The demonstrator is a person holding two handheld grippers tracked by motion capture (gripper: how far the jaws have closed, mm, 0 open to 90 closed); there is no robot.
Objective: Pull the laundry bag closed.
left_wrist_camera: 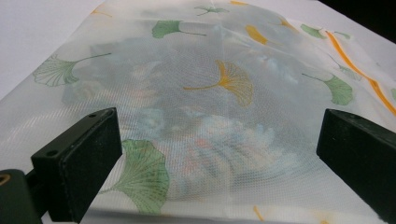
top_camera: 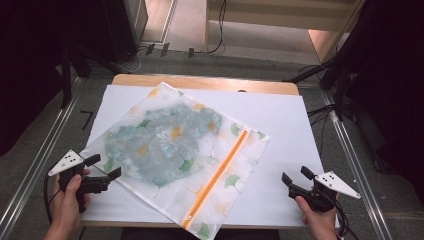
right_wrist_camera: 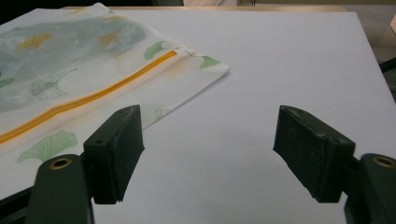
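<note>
1. Currently a mesh laundry bag with a ginkgo leaf print is lying flat and turned at an angle on the white sheet that is covering the desk; a bluish garment is showing through the mesh.
2. The left claw is hovering at the left edge of the bag with its jaws spread wide, and it is not pinching anything.
3. The right claw is also standing spread, over bare sheet, apart from the bag's right corner.
4. The orange zipper is running along the right side of the bag and it is looking closed; I cannot see the slider clearly.
5. In my judgement the step in hand is the first grip on the bag. To do it well, the left claw should be taking the mesh edge only, not the garment inside, and it should be keeping the fabric tight while the right claw is reaching for the near end of the zipper.
6. No brand, label or readable writing is showing on the bag or the sheet.
</note>
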